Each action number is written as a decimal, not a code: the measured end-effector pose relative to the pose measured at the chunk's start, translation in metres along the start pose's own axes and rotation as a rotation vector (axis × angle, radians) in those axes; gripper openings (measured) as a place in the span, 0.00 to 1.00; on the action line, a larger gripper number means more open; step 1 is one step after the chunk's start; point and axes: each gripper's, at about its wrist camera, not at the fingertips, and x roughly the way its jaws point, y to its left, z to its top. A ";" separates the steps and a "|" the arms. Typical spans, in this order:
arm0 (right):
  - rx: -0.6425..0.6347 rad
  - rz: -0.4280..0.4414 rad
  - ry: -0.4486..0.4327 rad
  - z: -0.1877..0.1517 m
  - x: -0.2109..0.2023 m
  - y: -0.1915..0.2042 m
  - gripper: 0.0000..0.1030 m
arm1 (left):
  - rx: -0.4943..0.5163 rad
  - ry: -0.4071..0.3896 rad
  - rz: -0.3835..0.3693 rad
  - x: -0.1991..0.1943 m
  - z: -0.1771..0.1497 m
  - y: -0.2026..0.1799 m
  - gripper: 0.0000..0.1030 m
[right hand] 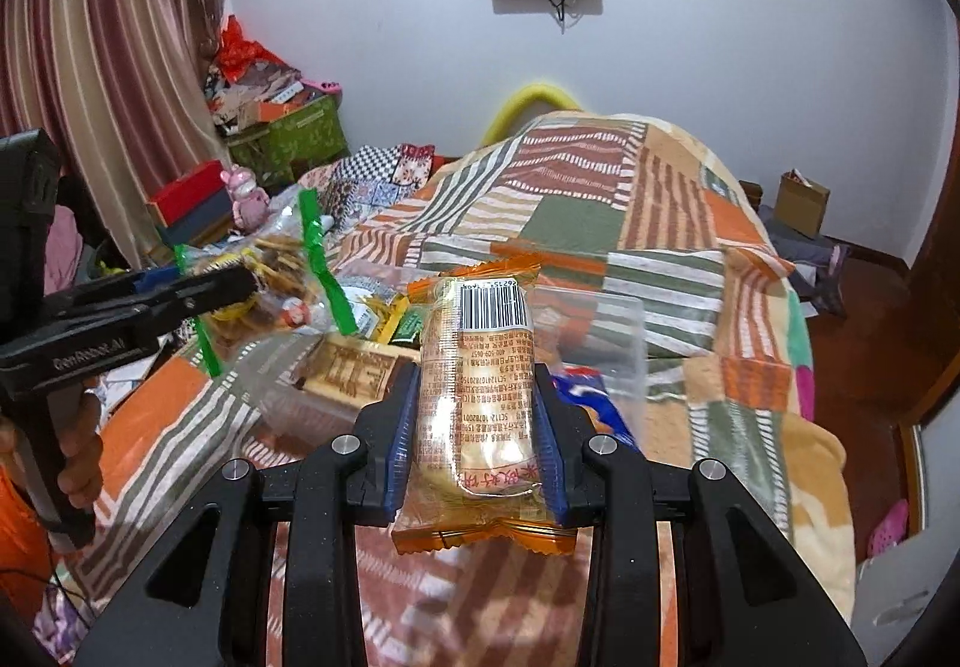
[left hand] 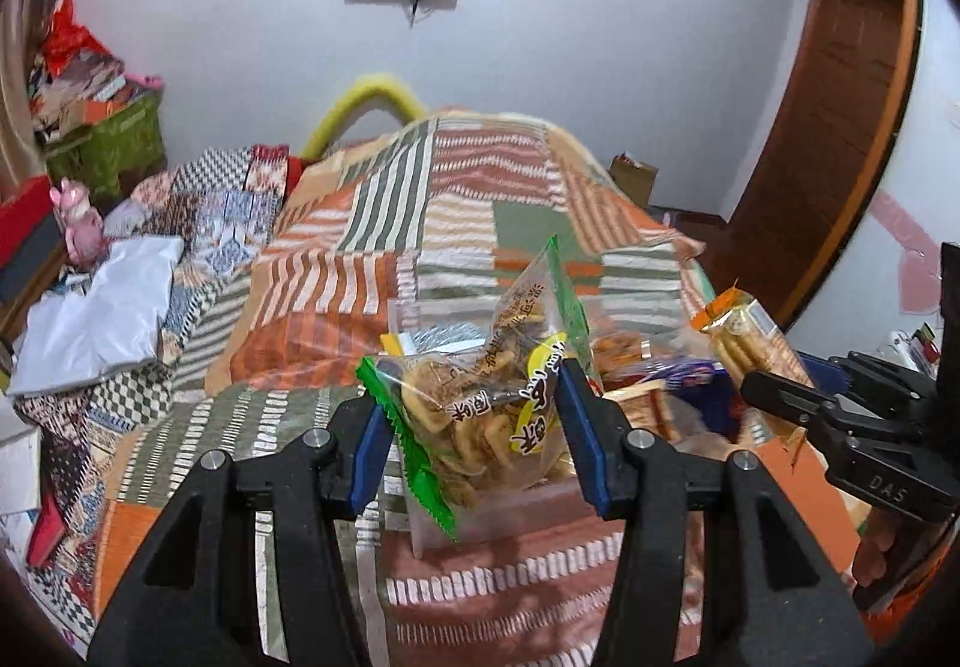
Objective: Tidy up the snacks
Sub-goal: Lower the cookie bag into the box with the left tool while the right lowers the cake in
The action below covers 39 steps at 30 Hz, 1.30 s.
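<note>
The left claw [left hand: 474, 427] is squeezing a clear bag of banana chips [left hand: 480, 403] with green edges; its blue pads [left hand: 579, 439] press on both sides of the bag. The right claw [right hand: 474, 427] is squeezing a long pack of biscuits [right hand: 474, 397] with orange ends, and the pack stands up between its pads with the bar code at the top. Both snacks are held up in the air over a clear plastic box [right hand: 624, 331] that sits on the bed. The box is open on top, and more snack packs [right hand: 384, 325] already lie inside it. Its near wall [left hand: 480, 517] is right under the bag of chips. The bed has a striped patchwork blanket [left hand: 384, 223] in orange, green and brown. There is lots of free blanket past the box. The right edge of the bed [right hand: 804, 367] drops down to a brown floor [right hand: 864, 307], where a small cardboard box [right hand: 801, 202] stands by the wall. On the left side of the bed lie folded cloths [left hand: 204, 223] and a white bag [left hand: 102, 313], so that side is crowded. In the left view the two claws are near each other but not touching. A hand [right hand: 78, 451] holds the left claw's handle.
</note>
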 end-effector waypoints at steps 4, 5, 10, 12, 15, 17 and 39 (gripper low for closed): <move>-0.001 -0.005 0.037 0.004 0.023 0.002 0.31 | -0.033 0.013 -0.020 0.023 -0.002 0.008 0.50; -0.002 -0.007 0.046 0.005 0.028 0.003 0.31 | -0.035 0.012 -0.027 0.025 -0.002 0.008 0.50; -0.007 -0.015 0.051 0.005 0.038 0.006 0.31 | -0.023 0.020 -0.020 0.039 -0.003 0.004 0.50; -0.001 -0.009 0.051 0.006 0.038 0.006 0.31 | -0.010 0.028 -0.007 0.045 -0.004 0.002 0.50; 0.001 -0.009 0.052 0.007 0.039 0.005 0.31 | -0.008 0.060 -0.003 0.055 -0.006 -0.002 0.50; -0.001 -0.006 0.054 0.008 0.040 0.006 0.31 | 0.004 0.066 -0.004 0.058 -0.008 -0.004 0.50; -0.023 0.016 -0.105 0.003 -0.043 0.032 0.60 | 0.116 -0.124 -0.028 -0.054 -0.015 -0.030 0.59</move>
